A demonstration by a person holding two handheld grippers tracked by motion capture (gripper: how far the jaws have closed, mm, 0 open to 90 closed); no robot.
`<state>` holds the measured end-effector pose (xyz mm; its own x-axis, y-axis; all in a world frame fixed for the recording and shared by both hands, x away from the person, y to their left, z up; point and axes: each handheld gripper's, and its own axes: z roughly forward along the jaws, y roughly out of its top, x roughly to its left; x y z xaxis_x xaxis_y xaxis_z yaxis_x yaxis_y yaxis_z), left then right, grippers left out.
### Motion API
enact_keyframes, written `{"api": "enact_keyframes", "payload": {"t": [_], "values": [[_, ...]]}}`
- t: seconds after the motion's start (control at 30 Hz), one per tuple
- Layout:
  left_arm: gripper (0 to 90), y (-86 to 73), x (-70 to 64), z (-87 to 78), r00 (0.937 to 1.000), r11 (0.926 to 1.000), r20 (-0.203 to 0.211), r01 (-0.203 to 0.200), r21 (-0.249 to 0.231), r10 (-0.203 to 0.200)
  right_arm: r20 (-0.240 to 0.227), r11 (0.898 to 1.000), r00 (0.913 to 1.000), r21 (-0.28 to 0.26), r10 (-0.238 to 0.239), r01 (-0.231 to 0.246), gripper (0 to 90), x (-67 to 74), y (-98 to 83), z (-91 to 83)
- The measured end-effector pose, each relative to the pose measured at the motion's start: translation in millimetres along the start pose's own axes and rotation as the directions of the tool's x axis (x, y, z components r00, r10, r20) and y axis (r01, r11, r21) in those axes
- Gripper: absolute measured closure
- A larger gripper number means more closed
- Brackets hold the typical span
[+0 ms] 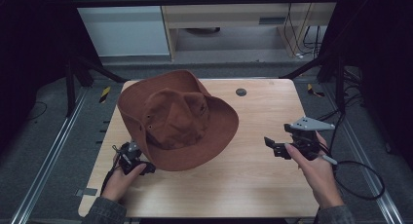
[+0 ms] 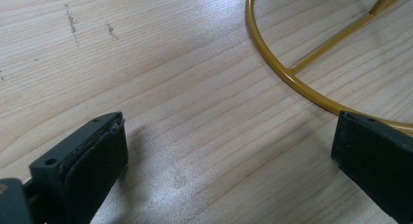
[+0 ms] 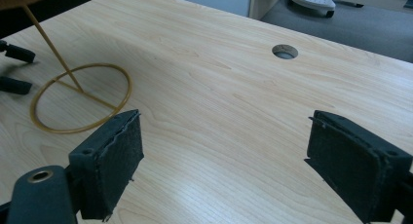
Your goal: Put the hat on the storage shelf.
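While the brown hat (image 1: 178,119) sits on a yellow wire stand (image 3: 80,97) on the left half of the table (image 1: 253,185), neither tool has hold of it, so the work with the hat is judged to be at its start, with the grasp and any lift or move left to do. The left tool (image 1: 141,163) lies low at the near edge of the brim, its 2 jaws wide apart with only bare table between them. The right tool (image 1: 277,147), held well to the right of the hat and pointing toward it, also has its jaws spread wide and empty.

The high view gives the whole hat, both hands and their spacing, but the hat covers the stand. The right gripper view looks under the brim and shows the stand's ring base, slanted rod and the left tool's jaw tips (image 3: 14,68) just beyond it. The left gripper view shows the ring (image 2: 287,73) close ahead, its right jaw overlapping the wire; contact cannot be told.
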<state>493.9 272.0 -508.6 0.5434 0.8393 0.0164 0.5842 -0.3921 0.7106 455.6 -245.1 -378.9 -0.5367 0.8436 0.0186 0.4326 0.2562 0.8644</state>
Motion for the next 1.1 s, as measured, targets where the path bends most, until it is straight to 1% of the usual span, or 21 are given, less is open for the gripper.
{"api": "enact_keyframes", "payload": {"t": [0.1,0.23,0.33,0.43,0.5,0.53,0.57,0.6,0.7,0.73,0.77,0.93,0.97,1.03,1.1], "values": [[0.0,0.0,0.0,0.0,1.0000,1.0000,0.000,0.000,0.000,0.000,0.016,1.000,0.9998,0.008,-0.012,0.012,13.2,-1.3,-9.0,4.1],[0.0,0.0,0.0,0.0,1.0000,1.0000,0.000,0.000,0.000,0.000,0.033,1.000,0.9994,0.029,0.004,-0.005,13.4,-0.6,-20.2,12.9],[0.0,0.0,0.0,0.0,1.0000,1.0000,0.000,0.000,0.000,0.000,0.031,0.999,0.9995,0.037,0.007,-0.008,13.4,1.2,-24.7,17.8],[0.0,0.0,0.0,0.0,1.0000,1.0000,0.000,0.000,0.000,0.000,0.025,0.998,0.9996,0.057,0.009,-0.010,13.6,5.3,-32.4,28.5],[0.0,0.0,0.0,0.0,1.0000,1.0000,0.000,0.000,0.000,0.000,0.024,0.998,0.9997,0.063,0.011,-0.012,13.9,5.9,-33.7,30.7],[0.0,0.0,0.0,0.0,1.0000,1.0000,0.000,0.000,0.000,0.000,0.024,0.998,0.9996,0.063,0.013,-0.015,14.0,6.2,-35.1,32.9],[0.0,0.0,0.0,0.0,1.0000,1.0000,0.000,0.000,0.000,0.000,0.015,0.998,0.9996,0.064,0.026,-0.027,14.0,7.3,-37.9,37.4],[0.0,0.0,0.0,0.0,1.0000,1.0000,0.000,0.000,0.000,0.000,0.016,0.997,0.9997,0.069,0.020,-0.021,14.0,7.6,-39.7,40.4],[0.0,0.0,0.0,0.0,1.0000,1.0000,0.000,0.000,0.000,0.000,0.017,0.995,0.9994,0.092,0.031,-0.033,13.4,8.5,-46.1,50.2],[0.0,0.0,0.0,0.0,1.0000,1.0000,0.000,0.000,0.000,0.000,0.017,0.995,0.9994,0.092,0.031,-0.033,13.4,8.5,-46.1,50.2],[0.0,0.0,0.0,0.0,1.0000,1.0000,0.000,0.000,0.000,0.000,0.020,0.992,0.9989,0.117,0.042,-0.044,13.4,8.5,-50.9,57.7],[0.0,0.0,0.0,0.0,1.0000,1.0000,0.000,0.000,0.000,0.000,0.025,0.984,0.9986,0.173,0.047,-0.050,13.8,10.1,-61.0,74.4],[0.0,0.0,0.0,0.0,1.0000,1.0000,0.000,0.000,0.000,0.000,0.025,0.984,0.9986,0.173,0.047,-0.050,13.8,10.1,-61.0,74.4],[0.0,0.0,0.0,0.0,1.0000,1.0000,0.000,0.000,0.000,0.000,0.019,0.979,0.9976,0.194,0.067,-0.069,14.5,10.3,-64.4,80.3],[0.0,0.1,0.0,0.1,1.0000,1.0000,0.000,0.000,0.000,0.000,0.021,0.978,0.9970,0.192,0.074,-0.077,14.5,10.9,-65.2,81.7]]}}
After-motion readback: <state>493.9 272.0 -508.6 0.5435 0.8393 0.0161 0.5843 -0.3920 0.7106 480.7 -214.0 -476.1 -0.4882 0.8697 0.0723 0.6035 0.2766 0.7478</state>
